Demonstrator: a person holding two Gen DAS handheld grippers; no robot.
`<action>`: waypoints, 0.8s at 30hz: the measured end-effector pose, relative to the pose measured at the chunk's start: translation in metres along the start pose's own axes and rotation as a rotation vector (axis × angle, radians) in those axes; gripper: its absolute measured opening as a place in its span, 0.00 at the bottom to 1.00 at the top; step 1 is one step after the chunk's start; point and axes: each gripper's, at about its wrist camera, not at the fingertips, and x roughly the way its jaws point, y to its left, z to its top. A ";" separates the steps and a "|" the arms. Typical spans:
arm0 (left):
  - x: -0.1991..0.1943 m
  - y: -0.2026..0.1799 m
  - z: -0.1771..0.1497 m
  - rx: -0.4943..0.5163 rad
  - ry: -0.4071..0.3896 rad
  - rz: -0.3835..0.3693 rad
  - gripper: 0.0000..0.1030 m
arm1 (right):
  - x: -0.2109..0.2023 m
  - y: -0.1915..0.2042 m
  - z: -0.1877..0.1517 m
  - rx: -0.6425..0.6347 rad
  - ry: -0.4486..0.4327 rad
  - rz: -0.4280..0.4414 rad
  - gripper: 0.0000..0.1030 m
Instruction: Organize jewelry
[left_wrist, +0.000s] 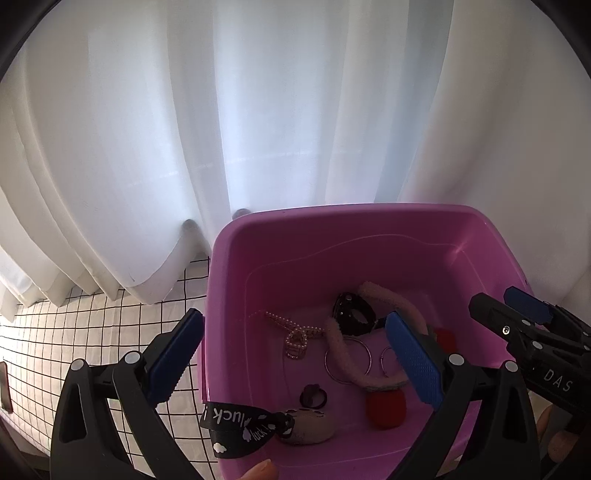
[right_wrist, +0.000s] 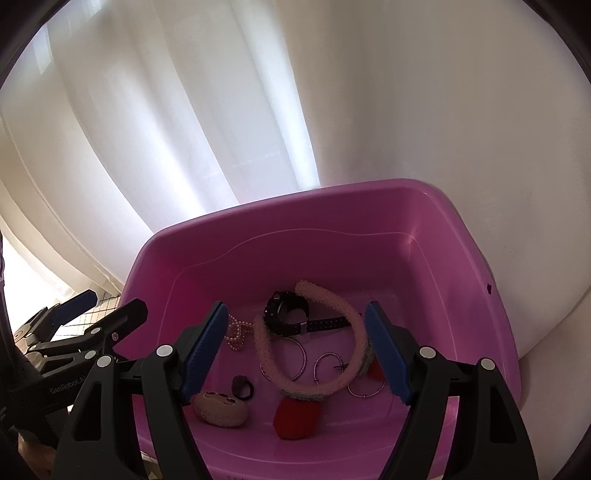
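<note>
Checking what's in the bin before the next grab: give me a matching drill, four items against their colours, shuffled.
Items:
1. watch
2. headband
3. bead necklace
4. bin

Colours:
A. purple-pink plastic
B. black
C. fuzzy pale pink
D. pearly white

Pairs: 1-B, 2-C, 3-D, 4-A

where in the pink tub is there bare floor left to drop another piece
The pink tub has bare floor along its far wall, behind the black watch, and in the far right corner. The near half is crowded: fuzzy headband, hoop earrings, pearl necklace.
</note>
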 end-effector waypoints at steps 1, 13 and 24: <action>-0.001 0.000 0.000 -0.004 0.006 -0.001 0.94 | 0.000 0.001 -0.002 -0.005 0.004 0.003 0.71; -0.005 0.008 -0.003 -0.040 0.028 0.011 0.94 | 0.005 0.015 -0.018 -0.044 0.031 0.022 0.71; -0.010 0.010 -0.006 -0.049 0.024 0.020 0.94 | 0.001 0.026 -0.023 -0.070 0.034 0.035 0.71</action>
